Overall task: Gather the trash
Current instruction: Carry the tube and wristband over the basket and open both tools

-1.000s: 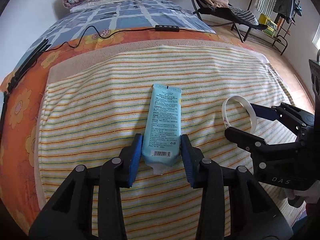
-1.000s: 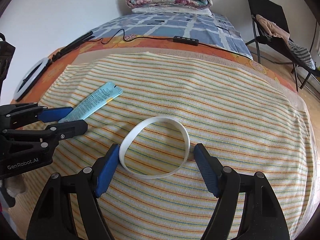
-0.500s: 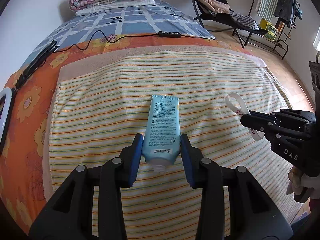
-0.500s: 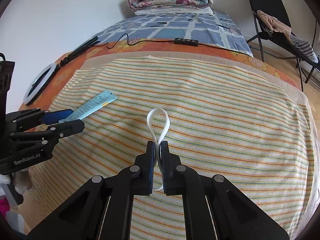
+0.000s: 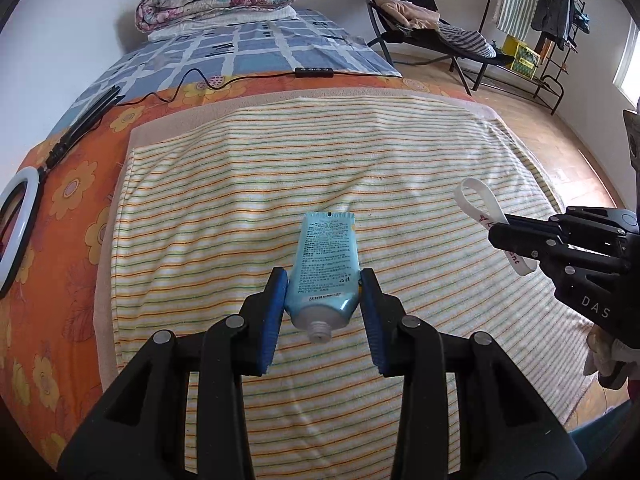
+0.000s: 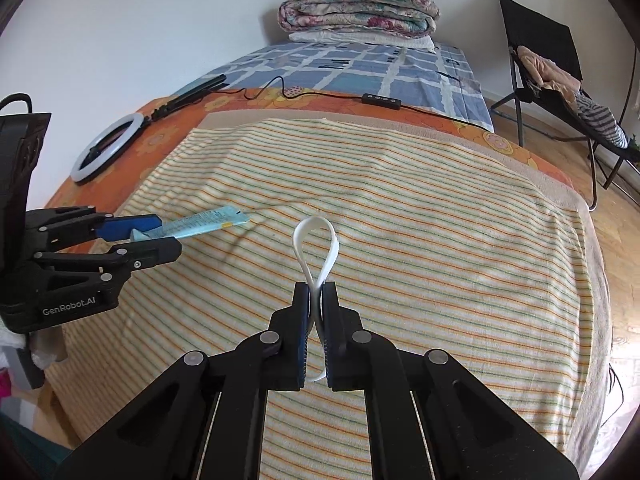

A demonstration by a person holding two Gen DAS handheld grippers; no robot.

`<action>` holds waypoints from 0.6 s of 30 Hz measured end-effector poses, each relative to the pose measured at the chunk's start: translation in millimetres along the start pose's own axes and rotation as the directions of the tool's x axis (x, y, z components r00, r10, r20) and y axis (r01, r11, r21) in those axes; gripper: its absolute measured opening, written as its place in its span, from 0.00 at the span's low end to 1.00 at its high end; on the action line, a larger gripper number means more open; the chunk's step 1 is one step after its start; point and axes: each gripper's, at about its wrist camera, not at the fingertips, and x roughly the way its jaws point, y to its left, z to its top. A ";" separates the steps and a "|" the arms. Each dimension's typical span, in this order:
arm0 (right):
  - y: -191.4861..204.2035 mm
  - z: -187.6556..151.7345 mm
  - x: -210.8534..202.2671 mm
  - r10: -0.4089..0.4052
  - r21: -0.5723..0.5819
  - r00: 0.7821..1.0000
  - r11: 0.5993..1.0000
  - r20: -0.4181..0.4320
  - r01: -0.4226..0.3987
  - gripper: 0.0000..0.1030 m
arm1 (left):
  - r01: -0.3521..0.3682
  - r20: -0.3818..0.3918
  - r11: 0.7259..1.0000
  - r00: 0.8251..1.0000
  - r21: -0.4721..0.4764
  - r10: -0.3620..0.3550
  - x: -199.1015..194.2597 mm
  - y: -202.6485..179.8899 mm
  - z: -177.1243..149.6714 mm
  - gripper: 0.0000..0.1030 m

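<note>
My left gripper point(image 5: 323, 280) is shut on a light blue capless tube point(image 5: 326, 258) and holds it above the striped towel point(image 5: 240, 184), nozzle toward the camera. The tube also shows in the right wrist view point(image 6: 200, 227), raised off the towel in the left gripper point(image 6: 164, 234). My right gripper point(image 6: 315, 294) is shut on a white band point(image 6: 316, 240), squeezed into a narrow loop and lifted above the towel. The band shows in the left wrist view point(image 5: 486, 212), held by the right gripper point(image 5: 500, 232) at the right.
The towel covers an orange flowered sheet point(image 5: 72, 184) on a bed. A ring light point(image 6: 106, 146) with a black stand and a cable with a remote point(image 5: 314, 73) lie at the far side. Folded quilts point(image 6: 356, 10) sit at the head. A black chair point(image 6: 548, 64) stands to the right.
The right gripper closed on the white band, squeezing it into a loop, and lifted it. The left gripper raised the tube off the towel. Both moved up and back.
</note>
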 end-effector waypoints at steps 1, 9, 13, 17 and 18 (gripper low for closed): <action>1.9 -3.0 -4.0 0.001 -0.006 1.000 1.000 0.000 -0.001 0.05 | 0.004 0.003 1.000 1.000 -0.001 -0.004 -4.8 -1.3 -2.2 0.36; 12.7 -28.6 -44.6 0.019 -0.024 1.000 1.000 0.014 -0.018 0.05 | 0.028 0.022 0.999 0.999 0.022 -0.028 -49.3 -19.7 -26.6 0.36; 18.1 -41.8 -64.5 0.025 -0.026 1.000 0.999 0.017 -0.025 0.05 | 0.042 0.032 0.999 0.999 0.033 -0.043 -73.3 -30.9 -44.4 0.36; 25.1 -56.8 -84.8 0.027 -0.029 0.999 0.999 0.016 -0.027 0.05 | 0.051 0.039 0.998 0.998 0.047 -0.053 -95.5 -44.0 -63.8 0.36; 26.5 -60.5 -89.9 0.029 -0.030 0.999 0.999 0.016 -0.028 0.05 | 0.048 0.041 0.997 0.998 0.054 -0.050 -101.0 -47.7 -69.1 0.36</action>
